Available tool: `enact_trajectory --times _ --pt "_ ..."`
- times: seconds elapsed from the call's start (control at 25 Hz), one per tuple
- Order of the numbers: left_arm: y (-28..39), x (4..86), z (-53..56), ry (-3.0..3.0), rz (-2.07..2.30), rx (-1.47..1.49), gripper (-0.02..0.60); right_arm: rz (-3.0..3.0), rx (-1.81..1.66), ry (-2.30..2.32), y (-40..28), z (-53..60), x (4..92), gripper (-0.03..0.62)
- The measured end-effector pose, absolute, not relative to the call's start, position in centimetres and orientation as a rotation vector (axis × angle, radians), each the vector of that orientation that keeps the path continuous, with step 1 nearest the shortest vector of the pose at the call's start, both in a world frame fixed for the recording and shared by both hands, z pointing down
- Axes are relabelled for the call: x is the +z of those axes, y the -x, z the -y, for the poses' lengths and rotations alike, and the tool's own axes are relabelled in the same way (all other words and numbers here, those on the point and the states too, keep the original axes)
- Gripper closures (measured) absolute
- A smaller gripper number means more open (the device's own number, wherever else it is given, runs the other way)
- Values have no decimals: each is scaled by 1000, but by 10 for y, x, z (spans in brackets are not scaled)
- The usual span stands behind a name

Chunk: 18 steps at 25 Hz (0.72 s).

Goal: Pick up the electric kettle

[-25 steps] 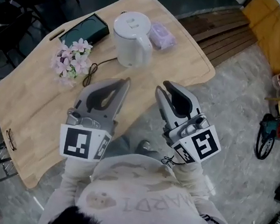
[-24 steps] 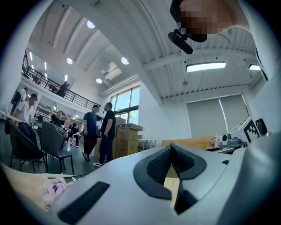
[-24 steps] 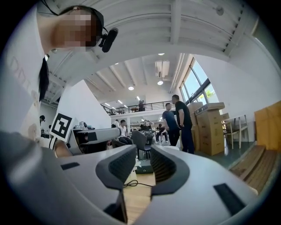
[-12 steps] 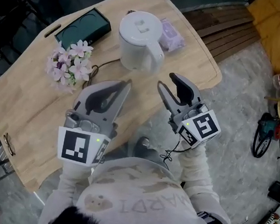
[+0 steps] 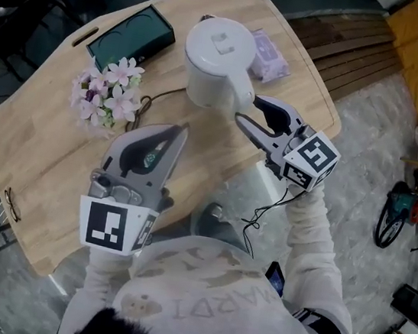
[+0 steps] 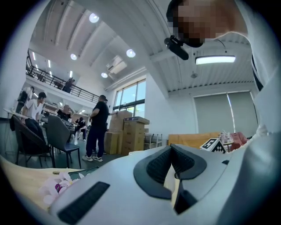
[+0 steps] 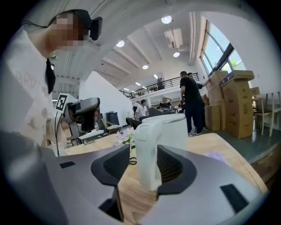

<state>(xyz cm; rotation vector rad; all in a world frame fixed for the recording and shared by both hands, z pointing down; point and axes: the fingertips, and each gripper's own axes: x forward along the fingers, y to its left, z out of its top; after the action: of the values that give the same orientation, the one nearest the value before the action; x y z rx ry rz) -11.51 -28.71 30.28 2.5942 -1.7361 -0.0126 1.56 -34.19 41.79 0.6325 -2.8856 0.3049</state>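
The electric kettle [image 5: 217, 62] stands toward the far right corner of the tabletop [image 5: 51, 140], its handle turned to the right edge. Bare wood lies open between it and the near edge. The right tongs [image 5: 248, 111] are opening, with the handle between their pads but not pressed. The left tongs [image 5: 182, 129] are closed and empty above the near edge, near the flowers [image 5: 105, 95]. A second ago the right tongs hung back by the near edge, well apart from the kettle.

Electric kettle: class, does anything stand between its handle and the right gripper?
Nothing visible does. The right gripper has its jaws opening on either side of the electric kettle's handle, pads not yet pressing it.
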Motion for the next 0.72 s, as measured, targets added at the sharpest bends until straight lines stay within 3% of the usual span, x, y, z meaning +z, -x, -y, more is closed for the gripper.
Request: enact_trajectory --times 0.72 --pt "117 309 301 -2579 1757 26 581 2918 342 -173 45 335 431 416"
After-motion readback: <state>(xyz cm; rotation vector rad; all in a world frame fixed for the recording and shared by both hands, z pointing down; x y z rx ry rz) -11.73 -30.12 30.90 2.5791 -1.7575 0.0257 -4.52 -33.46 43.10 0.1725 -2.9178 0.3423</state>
